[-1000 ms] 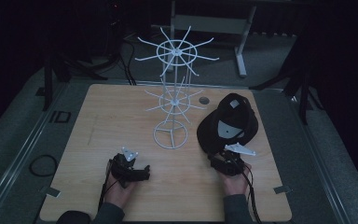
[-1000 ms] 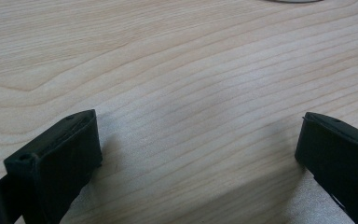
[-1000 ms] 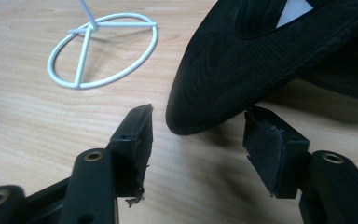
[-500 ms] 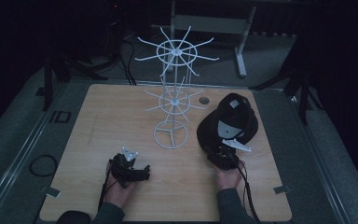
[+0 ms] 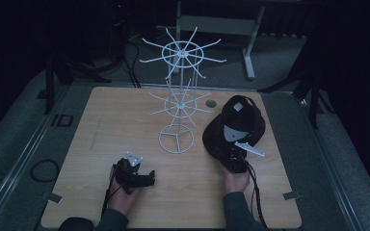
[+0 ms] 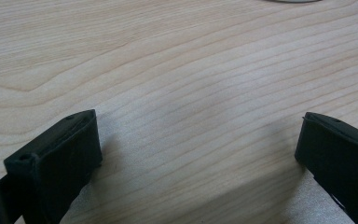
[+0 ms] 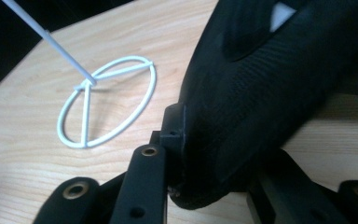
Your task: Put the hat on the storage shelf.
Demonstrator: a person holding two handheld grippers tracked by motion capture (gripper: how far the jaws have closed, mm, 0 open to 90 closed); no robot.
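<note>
Slippage threatened, since the right gripper (image 5: 234,155), jaws just closing, pinched only the brim edge of the black cap (image 5: 236,126) lying ahead on the desk (image 5: 125,120), while the left gripper (image 5: 147,179) gaped wide.

A light wooden desk (image 5: 125,125) with rounded corners sat on grey carpeted floor (image 5: 19,144). A white wire hat stand (image 5: 178,103) with two tiers of radiating prongs stood upright near the desk middle on its ring base. A small dark round hole (image 5: 211,103) lay near the far desk edge. A black coiled cable (image 5: 43,170) lay on the floor left of the desk. A grey metal frame (image 5: 221,24) stood behind, in the dark.
</note>
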